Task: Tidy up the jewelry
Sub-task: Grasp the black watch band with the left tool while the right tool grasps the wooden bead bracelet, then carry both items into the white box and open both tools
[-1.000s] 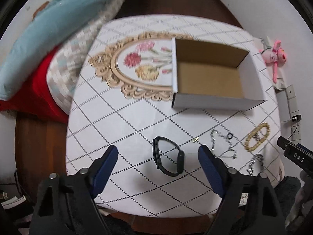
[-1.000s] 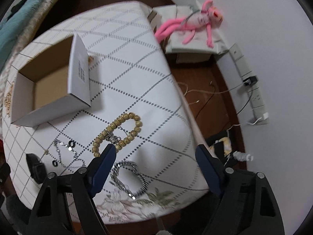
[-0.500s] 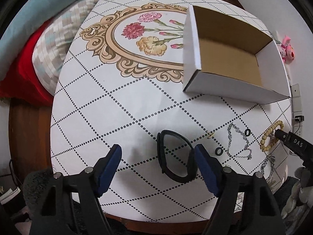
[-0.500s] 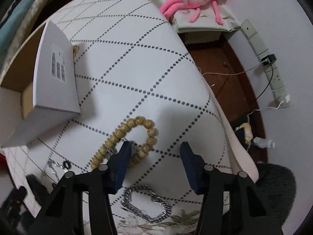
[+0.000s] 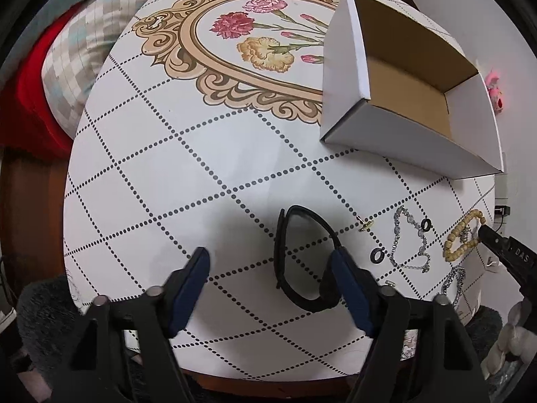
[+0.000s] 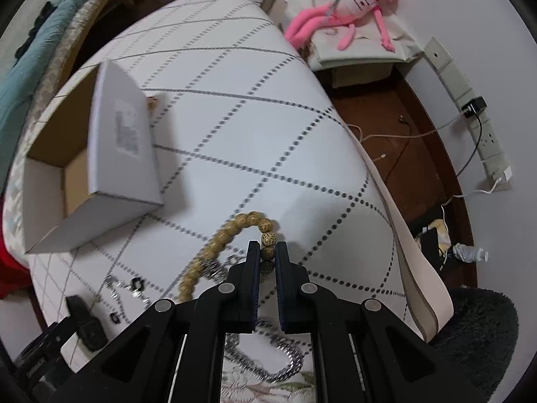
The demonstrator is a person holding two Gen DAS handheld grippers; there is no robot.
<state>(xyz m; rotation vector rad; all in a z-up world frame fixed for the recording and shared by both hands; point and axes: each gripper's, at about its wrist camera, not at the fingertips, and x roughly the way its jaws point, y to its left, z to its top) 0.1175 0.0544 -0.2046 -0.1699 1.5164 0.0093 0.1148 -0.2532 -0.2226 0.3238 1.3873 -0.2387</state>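
A black wristband (image 5: 303, 258) lies on the white patterned table (image 5: 167, 184) between the fingers of my left gripper (image 5: 268, 267). Its jaws are closing. The right finger (image 5: 345, 275) is at the band's edge and the left one stands well clear. My right gripper (image 6: 267, 252) points down and is closing on one bead of the wooden bead bracelet (image 6: 214, 241), which is pinched between its pads. Its tip also shows in the left wrist view by the bead bracelet (image 5: 461, 238). An open white cardboard box (image 5: 412, 100) stands behind, and nothing shows inside it.
A silver necklace (image 5: 409, 245), two black rings (image 5: 377, 256), a small gold earring (image 5: 365, 225) and a heavy silver chain (image 6: 268, 366) lie on the table. A pink plush toy (image 6: 352, 0), a power strip (image 6: 483, 127) and cables sit beyond the right edge. Bedding lies to the left.
Both grippers sank toward the table. The left one narrowed around the black wristband. The right one went from wide open to pinching a bead of the wooden bracelet.
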